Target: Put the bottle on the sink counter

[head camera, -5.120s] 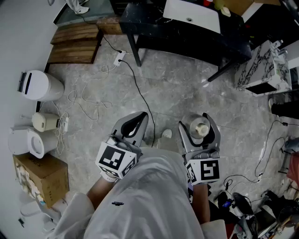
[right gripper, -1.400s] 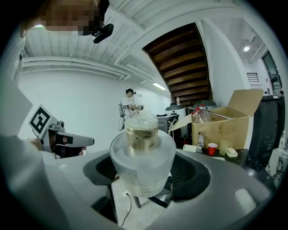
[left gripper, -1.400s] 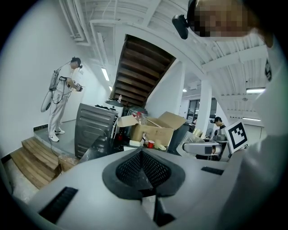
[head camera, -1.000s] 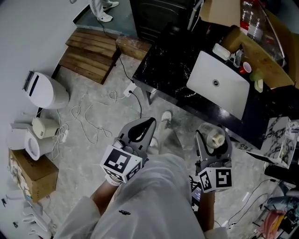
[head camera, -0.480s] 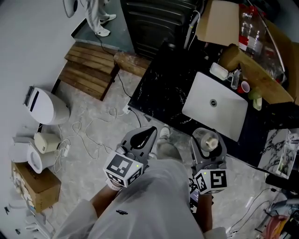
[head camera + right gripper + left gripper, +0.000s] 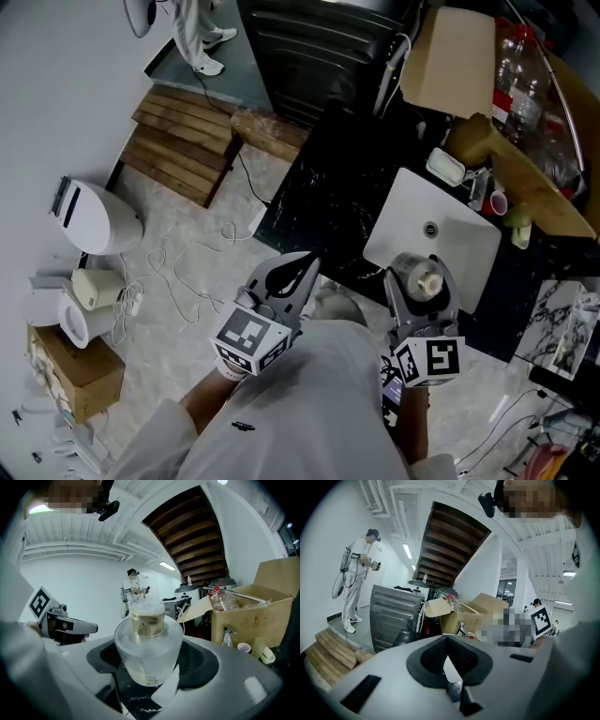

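Clamped in the right tongs [image 6: 420,269]: a clear bottle [image 6: 419,278], upright, seen from the head against the near edge of a white sink [image 6: 455,225]. Left tongs [image 6: 307,261] pressed together with nothing between, just left of the sink, over the near edge of the black marbled desk [image 6: 323,197] holding it.

Only from the head view: the whole layout. Bare stretch of desk left of the sink. A small white dish [image 6: 446,169] and a small cup [image 6: 495,202] at its far rim. A cardboard box [image 6: 455,56] beyond. Open floor [image 6: 216,248] farther left of the sink, crossed by loose cables [image 6: 183,272], with wooden steps [image 6: 183,141] and a white bin [image 6: 98,216] well apart.

Only from the right gripper view: the bottle's side, frosted body and amber neck, tongs tight on both flanks, a strip of desk and sink rim showing below.

Only from the left gripper view: the closed tongs up close, a grey metal cabinet [image 6: 396,616] beyond the sink's desk, and a standing person [image 6: 354,573] in white, shown whole beside it.
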Demonstrator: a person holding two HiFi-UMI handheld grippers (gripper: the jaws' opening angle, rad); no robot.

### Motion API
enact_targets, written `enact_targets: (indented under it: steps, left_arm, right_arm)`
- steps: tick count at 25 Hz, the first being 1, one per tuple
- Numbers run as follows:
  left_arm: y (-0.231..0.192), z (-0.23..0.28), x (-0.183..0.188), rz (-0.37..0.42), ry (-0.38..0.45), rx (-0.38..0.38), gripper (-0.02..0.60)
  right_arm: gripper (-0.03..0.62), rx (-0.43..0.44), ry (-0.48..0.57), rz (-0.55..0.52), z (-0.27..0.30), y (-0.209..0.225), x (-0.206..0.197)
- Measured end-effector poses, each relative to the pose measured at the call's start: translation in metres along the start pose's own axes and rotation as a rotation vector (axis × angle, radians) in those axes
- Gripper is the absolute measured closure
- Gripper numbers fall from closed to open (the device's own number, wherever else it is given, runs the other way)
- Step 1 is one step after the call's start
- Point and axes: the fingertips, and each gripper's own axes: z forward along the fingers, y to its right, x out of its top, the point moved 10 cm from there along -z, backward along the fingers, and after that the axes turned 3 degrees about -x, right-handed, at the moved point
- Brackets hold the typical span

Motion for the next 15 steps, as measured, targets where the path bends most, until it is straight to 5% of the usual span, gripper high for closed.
enact_targets:
  steps: [15]
  left_arm:
    - [-0.035,0.079,0.029,-0.011,-0.008,0.095,0.575]
  right_arm:
    - [0.249,0.088,0.003,0.027,0.101,0.061,0.02]
